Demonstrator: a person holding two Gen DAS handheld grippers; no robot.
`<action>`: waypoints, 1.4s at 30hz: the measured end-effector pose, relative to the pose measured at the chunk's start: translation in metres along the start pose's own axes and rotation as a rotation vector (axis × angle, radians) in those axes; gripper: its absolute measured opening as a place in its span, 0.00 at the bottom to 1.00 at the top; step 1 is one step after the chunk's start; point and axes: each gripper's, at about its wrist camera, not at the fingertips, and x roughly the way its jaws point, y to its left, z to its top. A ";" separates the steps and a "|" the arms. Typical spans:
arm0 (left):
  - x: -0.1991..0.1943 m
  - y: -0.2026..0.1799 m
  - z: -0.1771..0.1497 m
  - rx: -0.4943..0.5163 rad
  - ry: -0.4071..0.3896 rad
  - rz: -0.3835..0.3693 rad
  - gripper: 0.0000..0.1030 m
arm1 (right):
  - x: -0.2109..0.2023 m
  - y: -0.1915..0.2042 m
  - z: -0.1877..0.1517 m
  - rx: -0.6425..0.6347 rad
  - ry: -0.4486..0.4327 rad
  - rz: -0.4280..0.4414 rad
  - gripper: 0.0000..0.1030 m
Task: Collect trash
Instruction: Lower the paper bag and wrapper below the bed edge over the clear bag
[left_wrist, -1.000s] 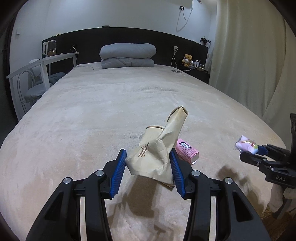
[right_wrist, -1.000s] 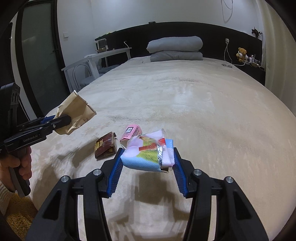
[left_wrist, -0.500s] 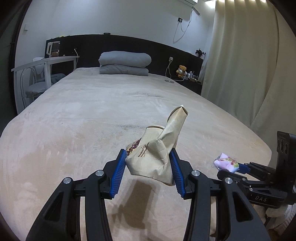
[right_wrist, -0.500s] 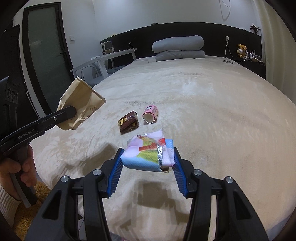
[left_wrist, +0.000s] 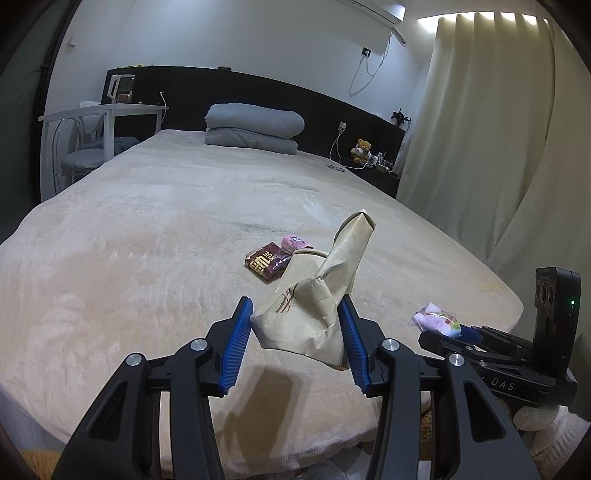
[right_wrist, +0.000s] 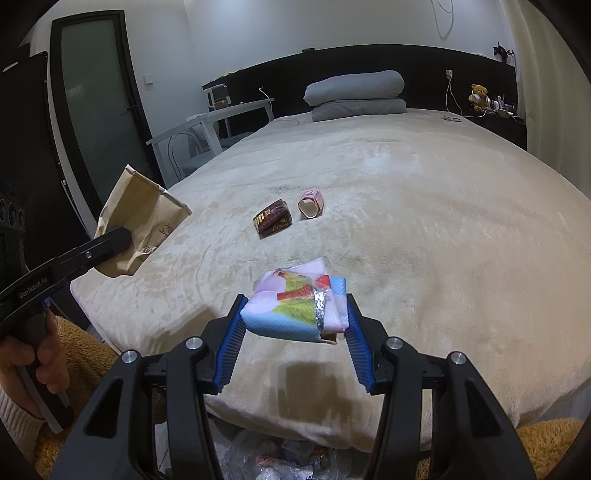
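Trash is in both of your grippers and on the bed (right_wrist: 424, 206). Your left gripper (left_wrist: 295, 339) is clenched on a crumpled brown paper bag (left_wrist: 314, 306), its blue pads pressed to the bag's two sides, and it hangs over the foot edge of the bed. Your right gripper (right_wrist: 295, 332) is clamped on a pink and blue snack wrapper (right_wrist: 299, 302) with a strip of foil showing, also held above the foot edge. Two pieces lie on the blanket, near the middle of the bed and well apart from both grippers: a dark brown wrapper (right_wrist: 273, 221) and, just beside it, a small pink carton (right_wrist: 312, 203) on its side with its open end toward you. Below the foot edge, at the bottom of the right wrist view, clear plastic with scraps (right_wrist: 280, 461) shows on the floor. Folded grey bedding (left_wrist: 253, 127) sits at the head edge.
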 end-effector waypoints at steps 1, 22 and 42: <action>-0.003 -0.002 -0.005 -0.002 0.002 0.000 0.45 | -0.003 0.001 -0.003 0.001 0.000 0.004 0.50; -0.052 -0.018 -0.074 -0.059 0.086 0.014 0.45 | -0.053 0.015 -0.057 0.008 0.043 0.093 0.50; -0.066 -0.021 -0.123 -0.145 0.238 0.041 0.45 | -0.042 0.010 -0.096 0.092 0.241 0.117 0.50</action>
